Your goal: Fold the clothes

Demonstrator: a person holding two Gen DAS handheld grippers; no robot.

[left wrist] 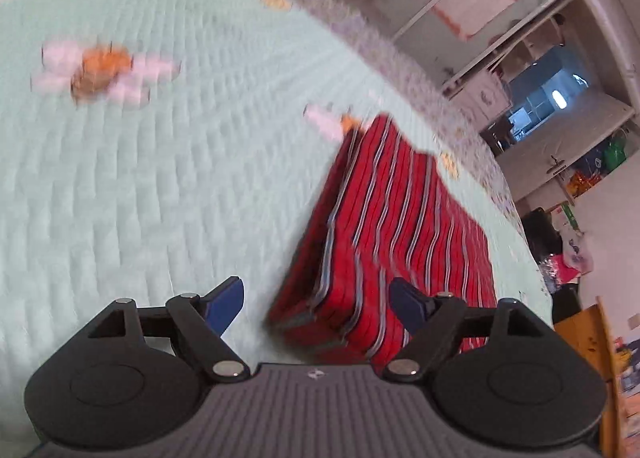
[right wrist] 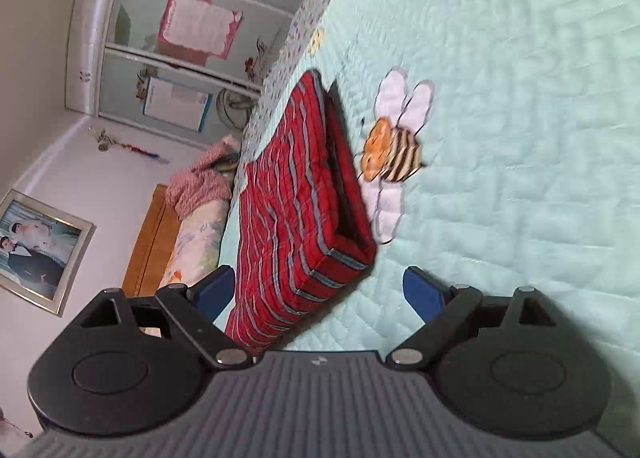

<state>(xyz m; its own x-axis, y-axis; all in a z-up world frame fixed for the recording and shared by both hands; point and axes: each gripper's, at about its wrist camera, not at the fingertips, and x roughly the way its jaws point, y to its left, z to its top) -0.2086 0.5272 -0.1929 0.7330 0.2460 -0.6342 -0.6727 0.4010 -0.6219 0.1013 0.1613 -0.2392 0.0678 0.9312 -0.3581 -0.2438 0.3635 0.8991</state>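
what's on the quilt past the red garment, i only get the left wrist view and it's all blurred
Observer: In the right wrist view a striped bee patch sits on the quilt, just beside the folded garment.
Operator: is the right gripper holding the garment
Observer: No. The right gripper has its jaws wide open, the garment's near corner lying between them, with neither pad visibly pressing on it.
Operator: anything at that end of the bed
Observer: A wooden headboard with a pink blanket piled next to it.
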